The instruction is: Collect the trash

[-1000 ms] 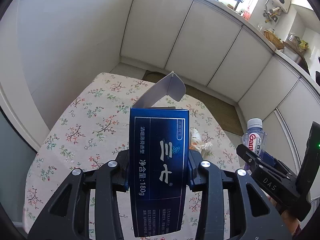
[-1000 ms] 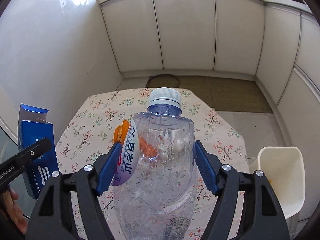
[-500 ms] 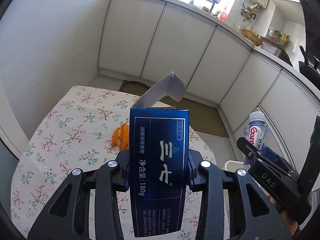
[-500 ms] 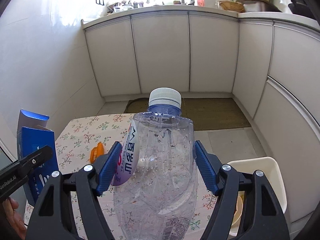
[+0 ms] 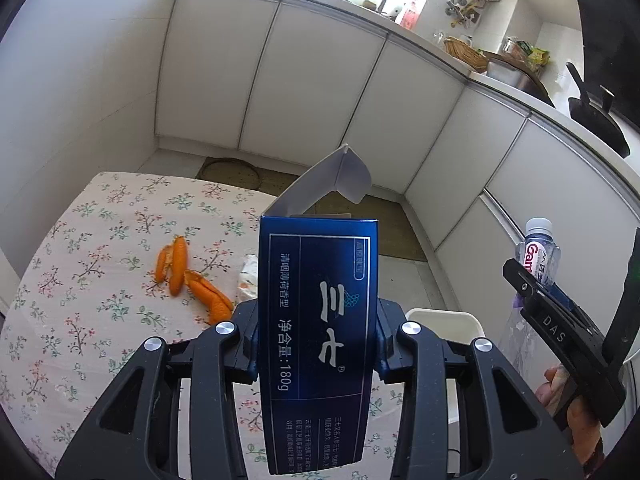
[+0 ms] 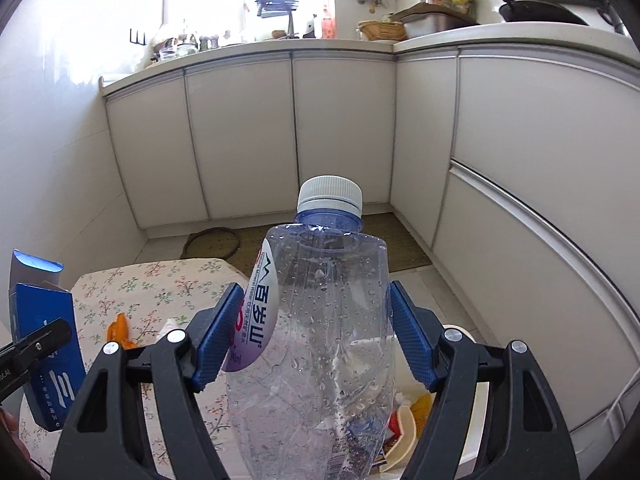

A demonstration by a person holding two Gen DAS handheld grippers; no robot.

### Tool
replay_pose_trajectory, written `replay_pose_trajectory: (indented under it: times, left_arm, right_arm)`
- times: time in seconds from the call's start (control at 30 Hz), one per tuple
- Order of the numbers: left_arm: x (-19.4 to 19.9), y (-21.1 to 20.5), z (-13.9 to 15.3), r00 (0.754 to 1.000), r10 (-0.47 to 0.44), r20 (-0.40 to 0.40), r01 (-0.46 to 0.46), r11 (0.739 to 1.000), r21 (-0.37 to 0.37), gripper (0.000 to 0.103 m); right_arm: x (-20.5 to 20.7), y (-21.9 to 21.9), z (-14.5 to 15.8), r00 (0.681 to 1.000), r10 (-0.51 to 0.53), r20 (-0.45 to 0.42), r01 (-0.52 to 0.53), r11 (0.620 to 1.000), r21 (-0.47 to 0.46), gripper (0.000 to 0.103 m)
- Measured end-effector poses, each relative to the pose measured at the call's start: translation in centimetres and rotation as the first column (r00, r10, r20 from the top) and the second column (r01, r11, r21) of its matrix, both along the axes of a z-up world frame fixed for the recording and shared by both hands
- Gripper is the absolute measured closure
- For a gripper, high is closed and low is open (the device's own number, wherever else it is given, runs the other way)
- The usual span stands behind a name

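Left gripper (image 5: 318,344) clamps an upright dark blue carton (image 5: 318,332) between its two fingers, the carton's top flap folded open above the jaws. Ahead and to the left of this gripper, orange peel pieces (image 5: 188,276) lie on the floral-clothed surface (image 5: 100,248); a crumpled white wrapper (image 5: 248,278) lies just beside the carton's left edge. A white bin (image 5: 452,320) shows just right of the gripper, past the surface edge.

Right gripper (image 6: 316,332) holds a clear plastic bottle (image 6: 320,320) upright between its blue pads (image 6: 218,340), white cap on, droplets inside, label partly peeled at the left. Below and to the right of this gripper, the white bin (image 6: 476,452) contains mixed scraps, seen partly through the bottle. White cabinets (image 6: 240,136) stand ahead of both grippers.
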State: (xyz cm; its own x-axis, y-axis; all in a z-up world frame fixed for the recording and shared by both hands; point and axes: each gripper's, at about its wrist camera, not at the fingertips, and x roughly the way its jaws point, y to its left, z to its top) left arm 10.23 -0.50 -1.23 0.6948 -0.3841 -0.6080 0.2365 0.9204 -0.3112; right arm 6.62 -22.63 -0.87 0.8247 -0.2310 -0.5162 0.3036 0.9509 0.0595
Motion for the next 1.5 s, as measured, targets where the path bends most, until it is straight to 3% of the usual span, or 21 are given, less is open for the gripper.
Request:
replay_pose_trajectory:
  times: [0.37,0.53,0.67,0.8,1.17,1.33,1.5]
  left_arm:
    - [-0.7,-7.5,-0.8,0.994,-0.113,-0.003,0.113,0.993,0.020,0.065]
    - [-1.1,-11.9,-0.8,0.985,-0.175,-0.003,0.175,0.984,0.025,0.065]
    - [-1.5,-15.9,-0.7,0.975,-0.223,0.003,0.223,0.974,0.035,0.065]
    - [-1.9,-19.8,-0.9,0.963,-0.270,0.000,0.270,0.962,0.046,0.065]
    - [-2.0,-28.2,-3.0,0.924,-0.382,-0.027,0.382,0.920,0.089,0.064]
    - [-1.6,-29.7,-3.9,0.927,-0.371,-0.050,0.374,0.919,0.121,0.036]
    - [-1.7,-28.8,-4.0,0.948,-0.316,-0.032,0.316,0.930,0.186,0.028]
  right_arm:
    - [-1.2,-9.0,-2.2,0.988,-0.136,-0.067,0.137,0.991,0.009,0.031]
    - [-2.5,-11.4,-2.1,0.985,-0.169,-0.042,0.169,0.985,0.019,0.023]
    - [-4.3,-13.4,-1.5,0.979,-0.205,-0.004,0.205,0.979,0.022,0.022]
    - [-6.0,-16.2,-1.3,0.963,-0.269,0.000,0.269,0.962,0.037,0.018]
    - [-10.1,-23.9,-3.7,0.894,-0.440,-0.085,0.445,0.894,0.056,0.015]
    - [-10.7,-24.8,-3.8,0.884,-0.458,-0.089,0.464,0.884,0.061,0.014]
    - [-10.4,-23.4,-3.5,0.887,-0.458,-0.063,0.459,0.889,-0.007,0.011]
